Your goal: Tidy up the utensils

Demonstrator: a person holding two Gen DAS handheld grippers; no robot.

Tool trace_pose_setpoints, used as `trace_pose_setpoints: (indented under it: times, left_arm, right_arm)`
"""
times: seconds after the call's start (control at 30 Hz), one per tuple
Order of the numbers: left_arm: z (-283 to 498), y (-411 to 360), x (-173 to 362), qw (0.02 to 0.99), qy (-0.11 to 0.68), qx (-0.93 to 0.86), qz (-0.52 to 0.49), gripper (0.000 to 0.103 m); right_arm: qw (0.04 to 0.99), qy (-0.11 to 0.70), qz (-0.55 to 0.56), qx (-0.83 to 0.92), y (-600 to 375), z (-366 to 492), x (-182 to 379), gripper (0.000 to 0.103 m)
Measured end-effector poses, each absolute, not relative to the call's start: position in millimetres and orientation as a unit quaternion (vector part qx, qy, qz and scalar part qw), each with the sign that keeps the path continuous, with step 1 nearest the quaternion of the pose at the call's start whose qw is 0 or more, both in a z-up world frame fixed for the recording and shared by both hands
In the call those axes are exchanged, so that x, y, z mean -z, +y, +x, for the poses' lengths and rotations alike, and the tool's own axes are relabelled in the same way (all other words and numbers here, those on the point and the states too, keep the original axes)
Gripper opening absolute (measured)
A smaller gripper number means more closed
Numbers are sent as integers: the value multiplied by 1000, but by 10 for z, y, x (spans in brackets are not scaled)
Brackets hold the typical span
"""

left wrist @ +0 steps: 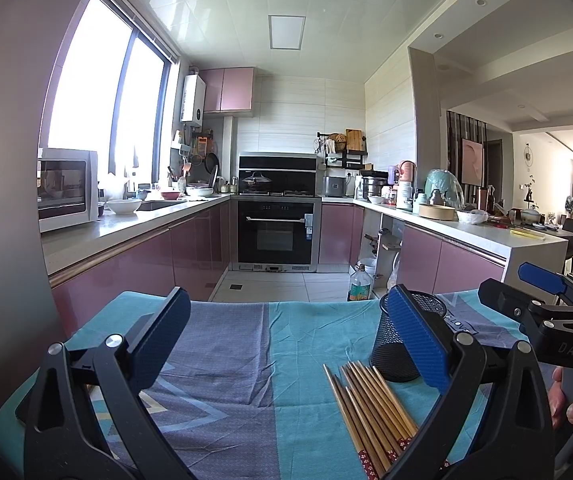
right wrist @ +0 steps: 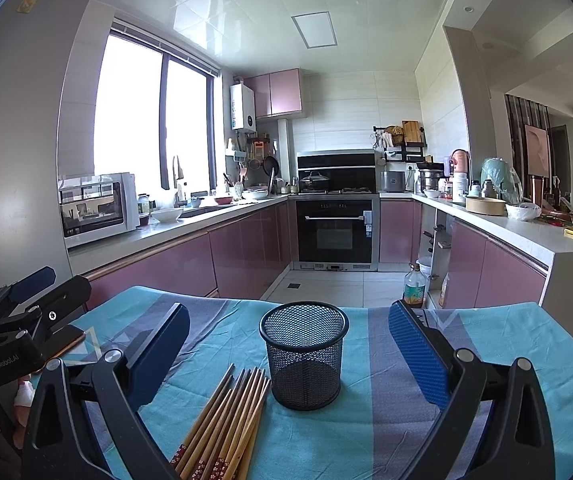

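Observation:
Several wooden chopsticks [right wrist: 226, 420] with red patterned ends lie in a bundle on the blue and teal cloth [right wrist: 386, 420]. An empty black mesh cup [right wrist: 303, 360] stands upright just right of their tips. My right gripper [right wrist: 288, 344] is open and empty above the cloth, with the cup between its fingers. My left gripper [left wrist: 284, 336] is open and empty; the chopsticks [left wrist: 370, 412] and the cup [left wrist: 396, 344] lie by its right finger. The right gripper shows in the left wrist view [left wrist: 526, 304], and the left gripper shows in the right wrist view [right wrist: 26, 308].
A phone [right wrist: 62, 346] lies on the cloth at the left, under the left gripper. Beyond the table's far edge are the kitchen floor, a bottle [right wrist: 414, 286], pink cabinets, an oven [right wrist: 336, 228] and crowded counters.

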State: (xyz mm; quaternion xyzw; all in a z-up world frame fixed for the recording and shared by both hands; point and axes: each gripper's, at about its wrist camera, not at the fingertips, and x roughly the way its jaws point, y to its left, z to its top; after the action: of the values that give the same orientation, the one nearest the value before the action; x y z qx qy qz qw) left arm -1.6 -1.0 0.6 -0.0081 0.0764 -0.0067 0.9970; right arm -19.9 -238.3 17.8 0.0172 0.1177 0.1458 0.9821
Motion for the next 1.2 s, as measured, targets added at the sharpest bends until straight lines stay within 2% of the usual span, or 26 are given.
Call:
trace_pose_setpoints:
  times: [1.2]
  left_arm:
    - [-8,-43,10,997,78,7,-8,97]
  right_arm:
    - [981,119,22,-149,-2406,-204,-189,96]
